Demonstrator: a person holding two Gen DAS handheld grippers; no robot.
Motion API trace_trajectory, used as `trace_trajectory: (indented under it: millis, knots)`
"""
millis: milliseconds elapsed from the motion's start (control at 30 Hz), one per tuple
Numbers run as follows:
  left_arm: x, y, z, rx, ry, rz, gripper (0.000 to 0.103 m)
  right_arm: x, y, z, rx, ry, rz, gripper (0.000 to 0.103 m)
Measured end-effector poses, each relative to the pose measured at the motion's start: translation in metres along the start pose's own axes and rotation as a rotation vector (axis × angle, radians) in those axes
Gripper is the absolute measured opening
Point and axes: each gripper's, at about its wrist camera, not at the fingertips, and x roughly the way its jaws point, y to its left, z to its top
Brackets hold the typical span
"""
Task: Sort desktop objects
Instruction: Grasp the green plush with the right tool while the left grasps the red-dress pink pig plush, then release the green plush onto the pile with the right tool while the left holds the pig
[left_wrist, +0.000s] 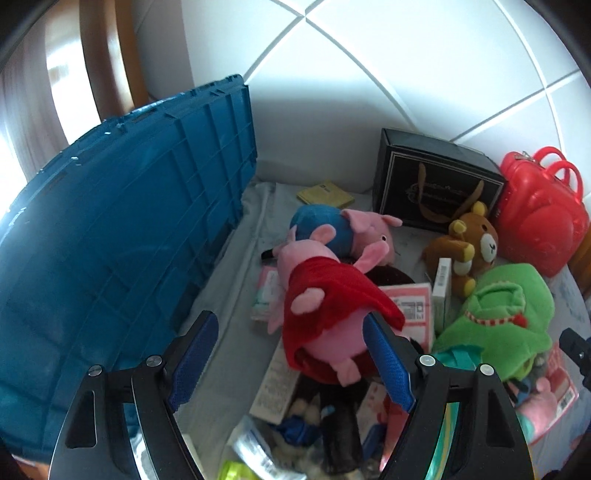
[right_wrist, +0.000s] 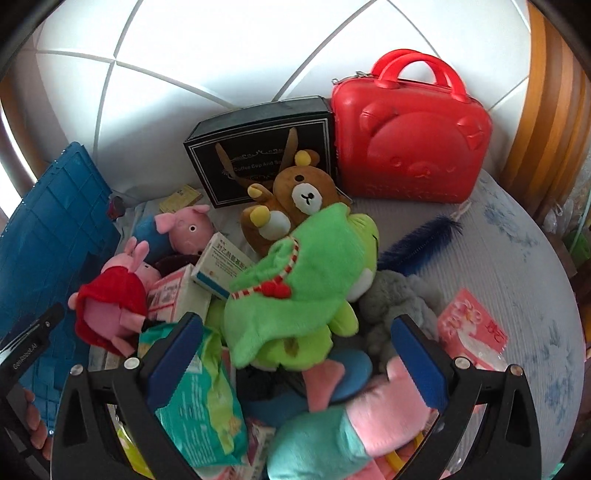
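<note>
A pile of toys and boxes lies on a grey cloth. My left gripper (left_wrist: 291, 339) is open; a pink pig plush in a red dress (left_wrist: 325, 314) lies between its fingers, against the right pad. That pig also shows in the right wrist view (right_wrist: 110, 306). My right gripper (right_wrist: 295, 350) is open over a green frog plush (right_wrist: 299, 284), with a pink and teal plush (right_wrist: 354, 417) low between its fingers. A second pig in blue (left_wrist: 340, 229), a brown bear (right_wrist: 291, 199) and medicine boxes (right_wrist: 221, 266) lie in the pile.
A blue plastic crate (left_wrist: 122, 229) stands at the left. A black gift box (right_wrist: 266, 147) and a red bear-face case (right_wrist: 410, 136) stand against the white tiled wall. A pink pack (right_wrist: 472, 332), a grey plush (right_wrist: 399, 306) and a blue feather (right_wrist: 417, 240) lie at the right.
</note>
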Motion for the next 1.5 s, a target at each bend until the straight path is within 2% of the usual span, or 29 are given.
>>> trace_trajectory:
  millis: [233,533,733,967,1167,1400,1500]
  knots:
    - [0.047,-0.015,0.014,0.012,0.079,-0.003,0.081,0.037,0.017,0.023,-0.031,0.039,0.002,0.103]
    - [0.080,-0.039,0.006,0.034,0.149,-0.042,0.087,0.063,-0.006,0.005,0.024,0.112,-0.029,0.103]
    - [0.109,-0.050,-0.006,0.036,0.249,-0.034,0.087,0.076,-0.008,-0.001,0.038,0.140,-0.014,0.103]
    - [0.119,-0.047,-0.015,0.019,0.259,-0.046,0.086,0.104,-0.002,-0.011,0.037,0.199,0.007,0.103]
    - [0.120,-0.049,-0.017,0.040,0.229,-0.035,0.081,0.115,-0.005,-0.009,0.057,0.202,0.032,0.103]
    - [0.118,-0.051,-0.017,0.062,0.199,-0.026,0.080,0.127,0.000,-0.007,0.075,0.205,0.051,0.103]
    - [0.118,-0.052,-0.017,0.071,0.186,-0.022,0.075,0.131,0.004,-0.007,0.068,0.206,0.045,0.103]
